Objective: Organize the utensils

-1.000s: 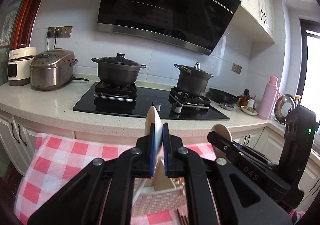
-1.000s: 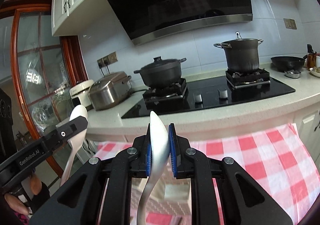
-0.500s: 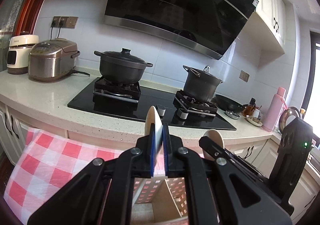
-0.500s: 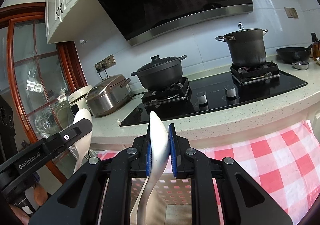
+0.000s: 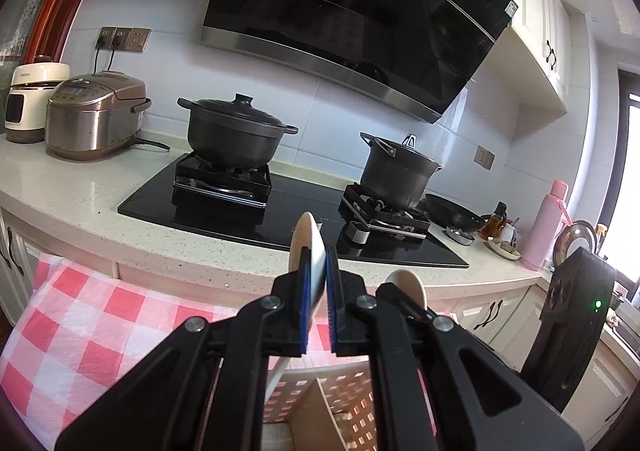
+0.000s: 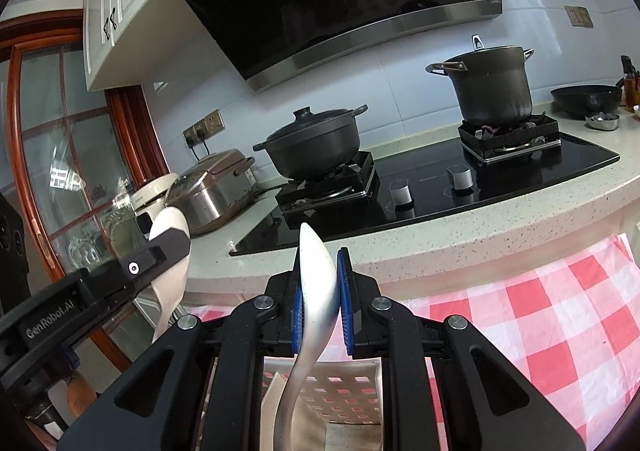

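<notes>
Both grippers loaded, over basket

Currently the left gripper (image 5: 316, 283) pinches a cream spoon (image 5: 310, 251) upright; the right gripper (image 6: 320, 291) is clamped on a white spoon (image 6: 316, 283) (handle trailing down). Both sit above a perforated divided basket (image 6: 348, 391) on the near checked cloth (image 6: 560, 311); stove (image 5: 288, 207) far behind.

- A cream ceramic spoon (image 5: 310, 251) stands upright, bowl up and seen edge-on, pinched between blue pads, its handle running down toward the basket.
- A silvery-white spoon (image 6: 318, 283) stands upright too, bowl up, its curved handle dipping into the basket.
- The white perforated utensil basket (image 5: 340, 403) sits on the red-checked cloth, a divider splitting its compartments.
</notes>
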Motion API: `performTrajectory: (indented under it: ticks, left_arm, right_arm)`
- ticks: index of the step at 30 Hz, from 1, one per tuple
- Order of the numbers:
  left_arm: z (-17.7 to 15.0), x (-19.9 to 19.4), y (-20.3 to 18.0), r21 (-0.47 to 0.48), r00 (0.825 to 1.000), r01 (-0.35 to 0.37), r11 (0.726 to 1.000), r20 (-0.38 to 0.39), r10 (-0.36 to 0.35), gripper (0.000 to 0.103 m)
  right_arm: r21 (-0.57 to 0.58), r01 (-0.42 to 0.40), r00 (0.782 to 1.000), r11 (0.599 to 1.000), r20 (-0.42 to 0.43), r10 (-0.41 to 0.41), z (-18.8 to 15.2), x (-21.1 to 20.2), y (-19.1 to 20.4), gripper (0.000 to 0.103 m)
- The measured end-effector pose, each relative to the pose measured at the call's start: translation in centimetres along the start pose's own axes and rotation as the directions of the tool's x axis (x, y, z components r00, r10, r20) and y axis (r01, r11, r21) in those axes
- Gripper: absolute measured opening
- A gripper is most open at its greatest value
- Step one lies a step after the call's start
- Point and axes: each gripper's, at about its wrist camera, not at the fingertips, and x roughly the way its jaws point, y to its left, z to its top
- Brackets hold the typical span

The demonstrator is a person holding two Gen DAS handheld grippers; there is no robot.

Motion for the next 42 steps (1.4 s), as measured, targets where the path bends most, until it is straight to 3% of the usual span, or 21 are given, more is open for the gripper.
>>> performTrajectory:
  ticks: [10,29,42]
  left_arm:
    - [-0.5,0.6,0.4,-0.003,1.000,-0.025,1.000,0.003,0.025,0.007]
    - [-0.4,-0.1,1.3,-0.020,1.000,0.010,1.000,0.017,-0.009,0.007]
    - [-0.4,-1.4,2.3,-0.021,0.999,-0.027,0.999,0.027,0.028,0.007]
  right_arm:
    - [-0.012,0.008,1.000,1.000,-0.026,-0.008,0.3,0.8,-0.2,0.015]
    - [-0.046,0.060,0.998,0.997,-0.030,-0.061,0.0,1.5,0.9,0.016]
    - [-0.029,0.054,0.998,0.998,-0.006,-0.055,-0.3,1.3,0.5,0.016]
